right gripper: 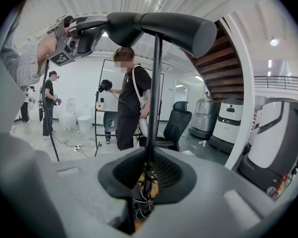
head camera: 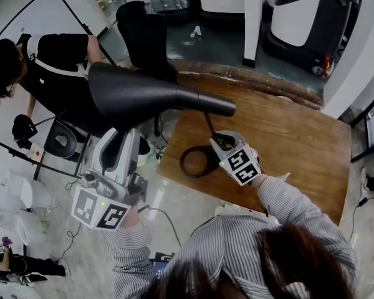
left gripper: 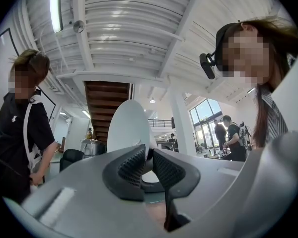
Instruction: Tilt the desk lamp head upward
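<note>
A black desk lamp stands on the wooden table point(head camera: 287, 142), with a ring base point(head camera: 196, 161), a thin stem point(right gripper: 155, 83) and a long cone-shaped head point(head camera: 143, 95). The head lies roughly level, its wide end to the left past the table edge. My left gripper point(head camera: 119, 137) reaches up from below and is shut on the rim of the wide end; the shade's white inside point(left gripper: 126, 125) shows behind its jaws point(left gripper: 149, 166). My right gripper point(head camera: 222, 141) is shut on the lower stem, just above the base point(right gripper: 148, 170). The right gripper view also shows the left gripper point(right gripper: 87, 31) at the head point(right gripper: 164, 26).
A person in black point(head camera: 50, 61) stands close at the left, beside a black office chair point(head camera: 143, 36). White machines point(head camera: 299, 17) stand beyond the table's far edge. Cables lie on the floor point(head camera: 162, 220) near the table's front-left corner.
</note>
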Tool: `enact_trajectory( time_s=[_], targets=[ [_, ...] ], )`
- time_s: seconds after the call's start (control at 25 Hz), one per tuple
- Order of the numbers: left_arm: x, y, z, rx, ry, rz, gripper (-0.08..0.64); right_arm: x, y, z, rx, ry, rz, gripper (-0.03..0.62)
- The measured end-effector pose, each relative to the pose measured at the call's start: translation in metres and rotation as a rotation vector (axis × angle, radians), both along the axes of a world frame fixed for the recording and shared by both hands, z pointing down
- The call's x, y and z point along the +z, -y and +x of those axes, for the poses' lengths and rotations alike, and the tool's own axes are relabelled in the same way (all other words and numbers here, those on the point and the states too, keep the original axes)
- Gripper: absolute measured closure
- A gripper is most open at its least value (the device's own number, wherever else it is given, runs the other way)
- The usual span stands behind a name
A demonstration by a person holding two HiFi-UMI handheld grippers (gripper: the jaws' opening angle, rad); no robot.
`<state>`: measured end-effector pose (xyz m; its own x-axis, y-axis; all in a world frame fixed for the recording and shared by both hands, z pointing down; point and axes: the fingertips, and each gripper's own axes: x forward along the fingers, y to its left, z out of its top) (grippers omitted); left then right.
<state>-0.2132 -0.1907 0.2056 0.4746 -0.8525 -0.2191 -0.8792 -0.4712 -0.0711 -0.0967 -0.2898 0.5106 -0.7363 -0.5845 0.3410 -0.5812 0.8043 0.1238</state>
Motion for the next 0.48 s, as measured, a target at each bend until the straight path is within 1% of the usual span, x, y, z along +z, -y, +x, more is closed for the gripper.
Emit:
enact_trajectory(
  time_s=[0.16, 0.32, 0.48],
  targets=[
    [0.0018, -0.0021, 0.0004, -0.009, -0.002, 0.008, 0.514, 0.0006, -0.0005, 0.0012, -0.004, 0.004, -0.005, 0.543],
    [0.0024, -0.0022, -0.0012, 0.008, -0.023, 0.005, 0.511, 0.0000, -0.0006, 0.0012, -0.018, 0.008, -0.013, 0.543],
    [0.0021, -0.0022, -0.0043, -0.006, -0.030, 0.034, 0.506, -0.0003, 0.0001, -0.0013, -0.044, 0.003, -0.016, 0.543]
  ],
)
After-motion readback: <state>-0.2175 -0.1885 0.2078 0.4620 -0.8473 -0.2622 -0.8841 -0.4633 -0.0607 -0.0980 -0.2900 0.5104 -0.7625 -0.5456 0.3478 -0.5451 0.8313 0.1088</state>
